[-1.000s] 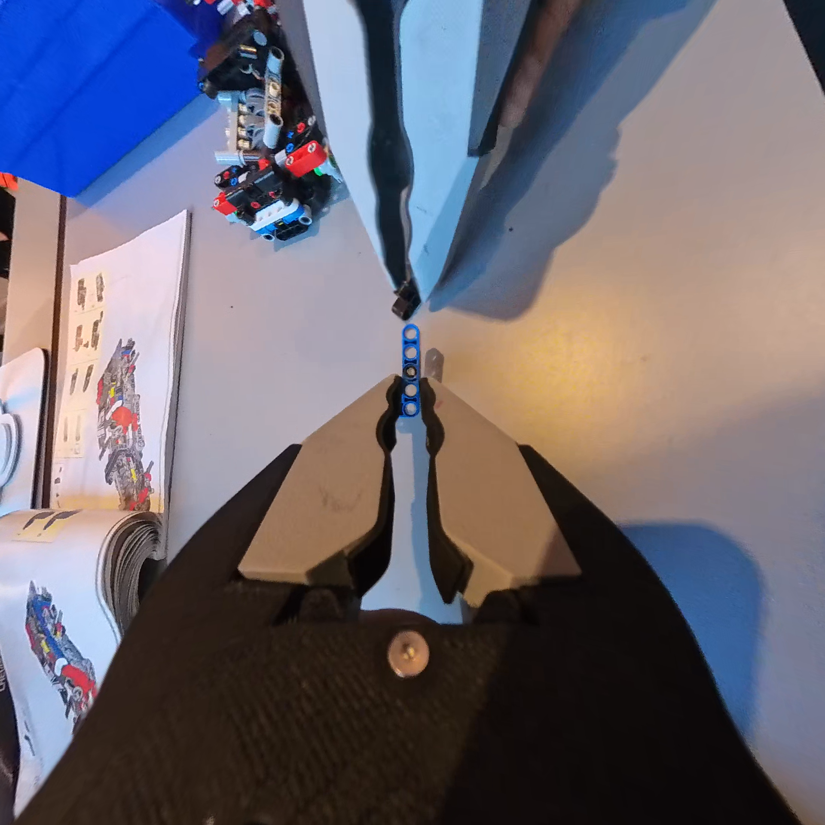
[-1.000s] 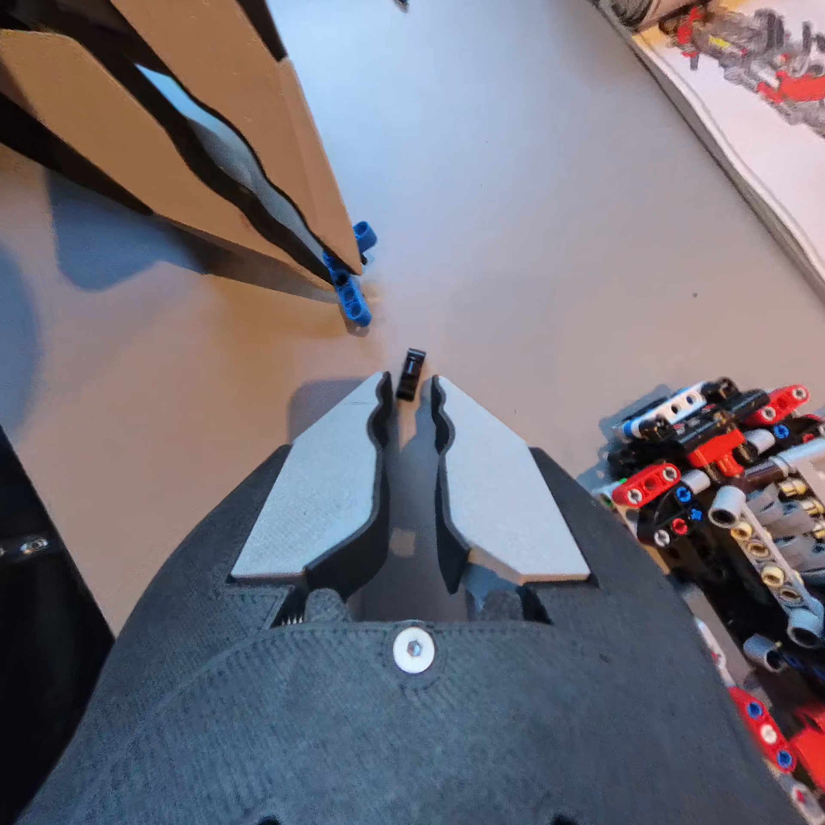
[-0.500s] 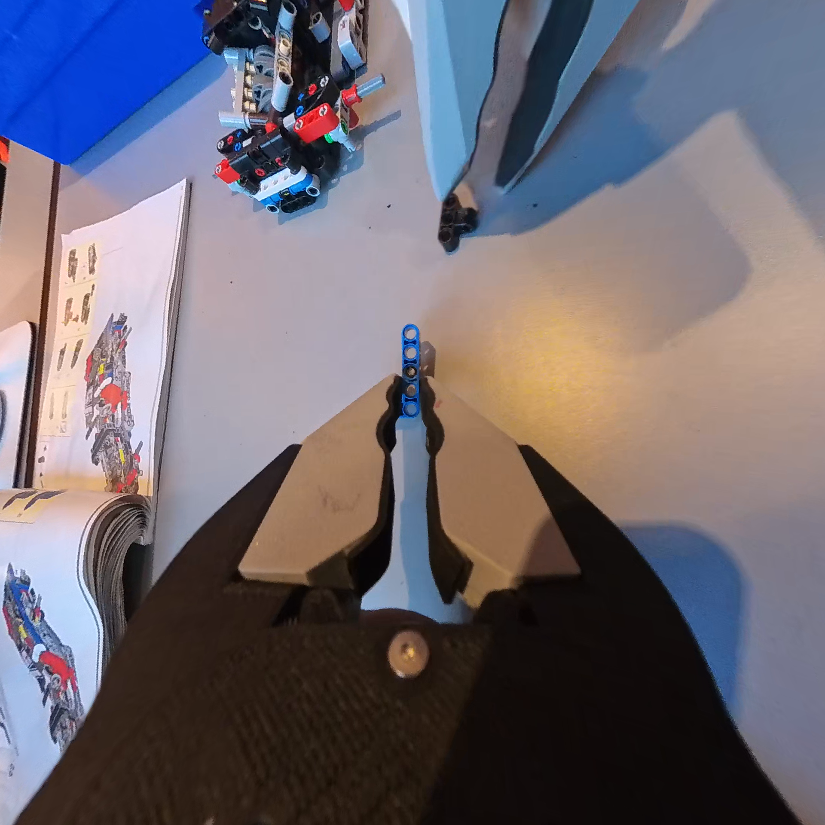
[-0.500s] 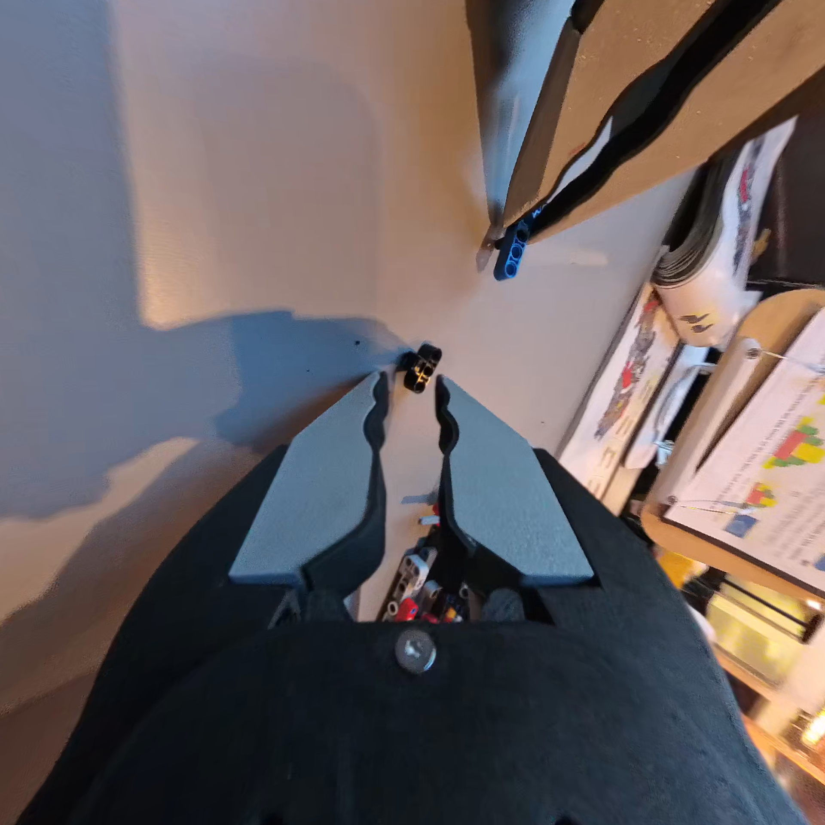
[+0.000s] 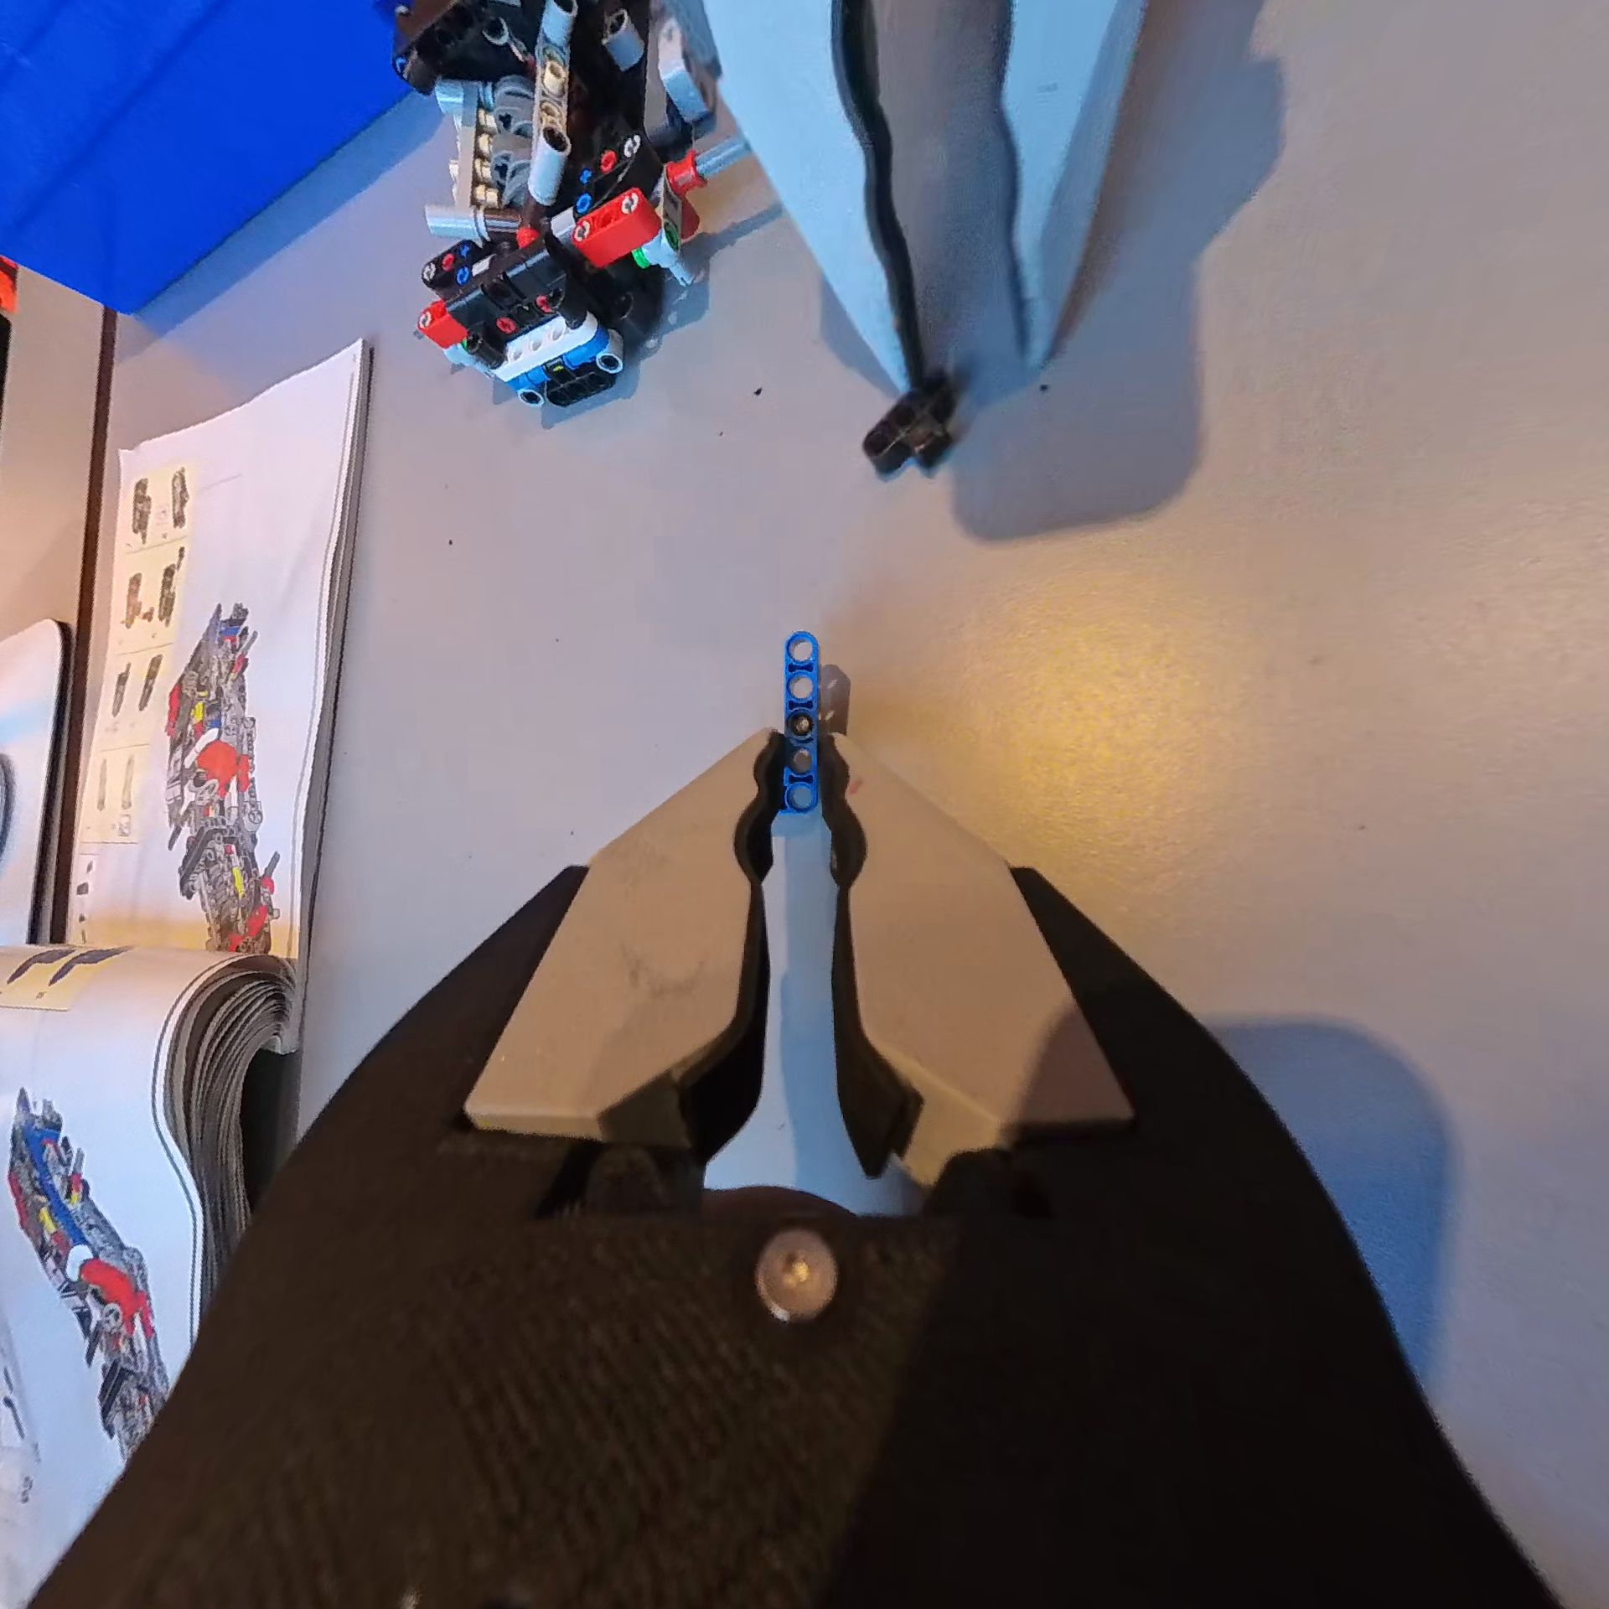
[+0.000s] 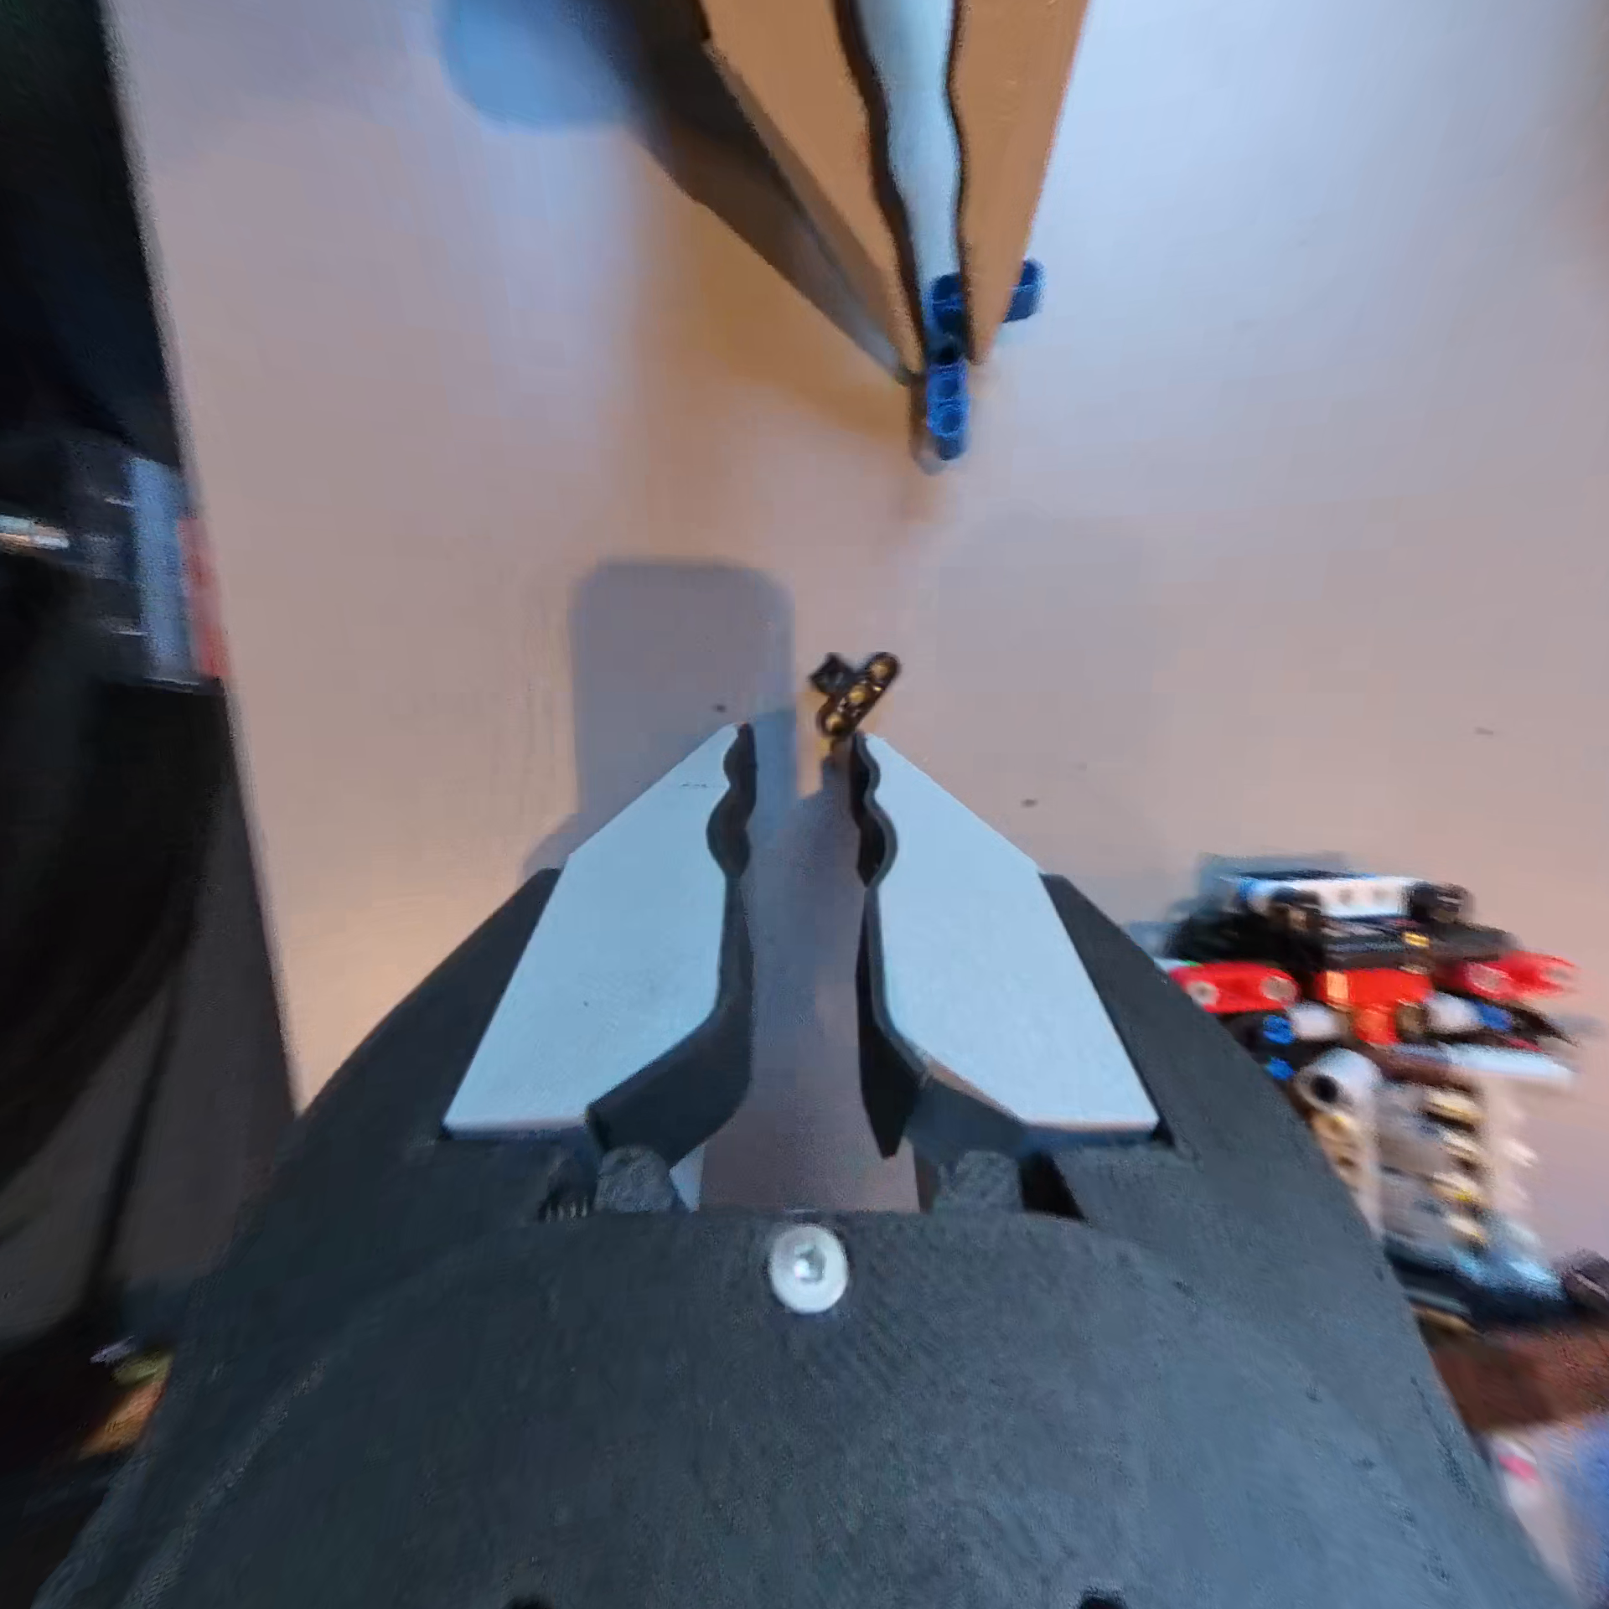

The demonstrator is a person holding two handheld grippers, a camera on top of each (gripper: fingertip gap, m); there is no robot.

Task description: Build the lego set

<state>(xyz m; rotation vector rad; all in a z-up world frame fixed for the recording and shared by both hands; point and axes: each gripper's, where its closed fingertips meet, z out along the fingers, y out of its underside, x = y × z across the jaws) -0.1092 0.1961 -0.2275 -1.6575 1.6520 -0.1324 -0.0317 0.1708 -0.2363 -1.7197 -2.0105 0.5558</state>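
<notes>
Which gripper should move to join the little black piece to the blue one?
Probably the right hand-held gripper. It carries the small black connector free above the table, while the left hand-held gripper is shut on the blue beam, holding it upright as a target.

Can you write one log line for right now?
left tongs shut on blue beam | right tongs shut on black connector | half-built model on table

Each wrist view looks steeply down along its own fingers at the grey table [image 5: 1306, 696], close above it. They face one another (both frame the partly built model [image 5: 557, 226] and the other gripper).
</notes>
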